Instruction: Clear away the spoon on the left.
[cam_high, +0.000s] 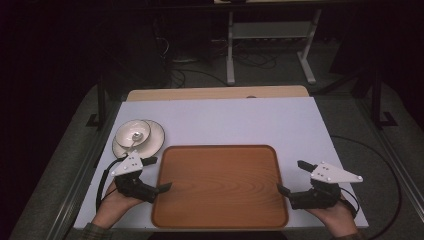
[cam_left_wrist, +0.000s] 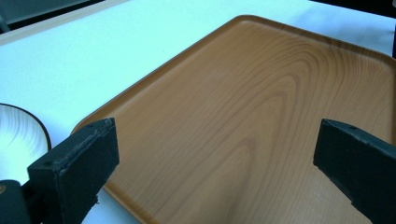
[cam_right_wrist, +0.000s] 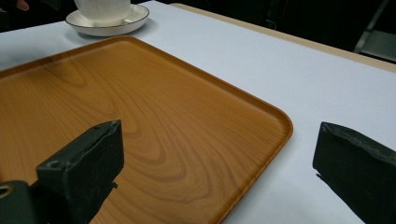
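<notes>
The left gripper (cam_high: 156, 175) stood at the left edge of the wooden tray (cam_high: 220, 187), its jaws spread wide with nothing between them; one jaw tip was over the tray's rim. The right gripper (cam_high: 292, 177) mirrored it at the right edge, jaws also spread and empty. Probably both were placed so to take the tray by its two sides. The cup (cam_high: 133, 131) on its saucer (cam_high: 150, 137) sat just beyond the left fingers (cam_left_wrist: 77, 161), apart from the tray.
</notes>
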